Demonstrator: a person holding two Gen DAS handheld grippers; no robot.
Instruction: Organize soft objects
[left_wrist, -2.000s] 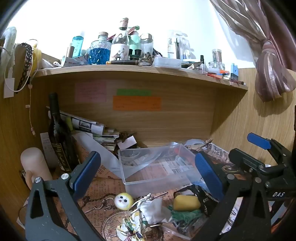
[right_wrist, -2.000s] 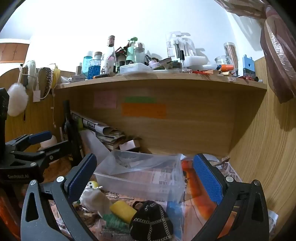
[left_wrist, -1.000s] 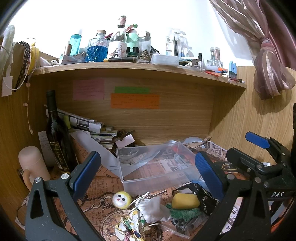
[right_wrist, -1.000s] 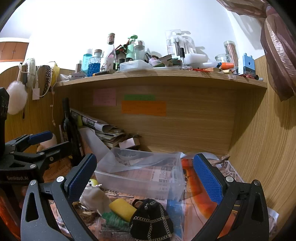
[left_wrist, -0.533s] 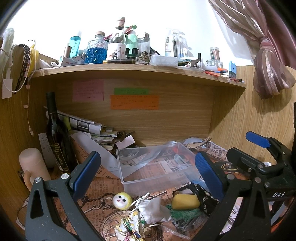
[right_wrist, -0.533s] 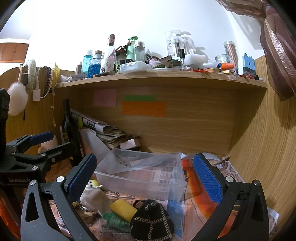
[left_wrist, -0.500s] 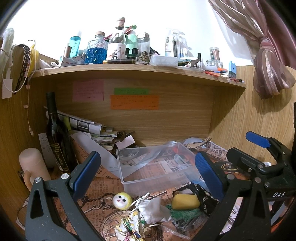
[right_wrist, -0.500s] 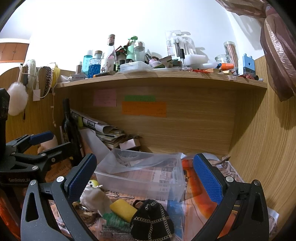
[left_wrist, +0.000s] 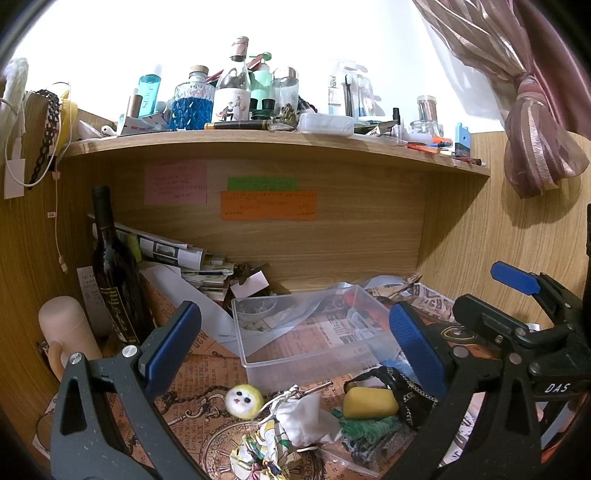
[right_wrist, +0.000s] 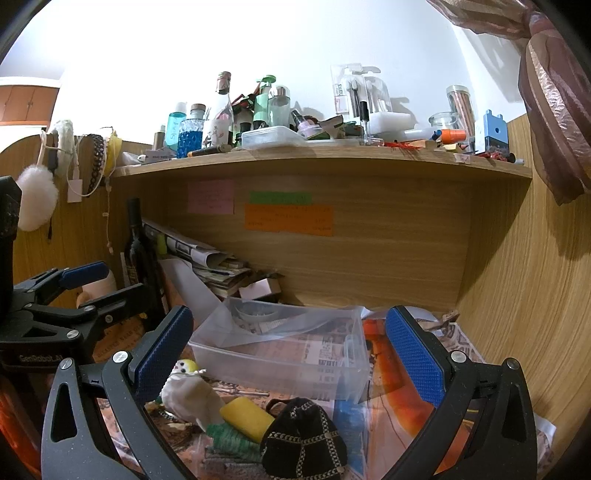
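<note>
A clear plastic box (left_wrist: 314, 332) stands on the paper-covered desk, also in the right wrist view (right_wrist: 288, 350). In front of it lie a small yellow-headed doll (left_wrist: 242, 398), a white cloth bundle (left_wrist: 303, 417), a yellow sponge (left_wrist: 369, 402), green fabric (left_wrist: 365, 430) and a black pouch with chain trim (right_wrist: 303, 439). My left gripper (left_wrist: 295, 339) is open and empty above the pile. My right gripper (right_wrist: 288, 350) is open and empty, just right of the left one; it also shows in the left wrist view (left_wrist: 517, 325).
A dark wine bottle (left_wrist: 114, 266) and a pink cup (left_wrist: 66, 332) stand at the left. Stacked papers (left_wrist: 173, 258) lean behind the box. A shelf (left_wrist: 273, 142) above carries several bottles and jars. Wooden walls close in on the left and right.
Both views have shifted only slightly. No object has moved, and both grippers have stayed open.
</note>
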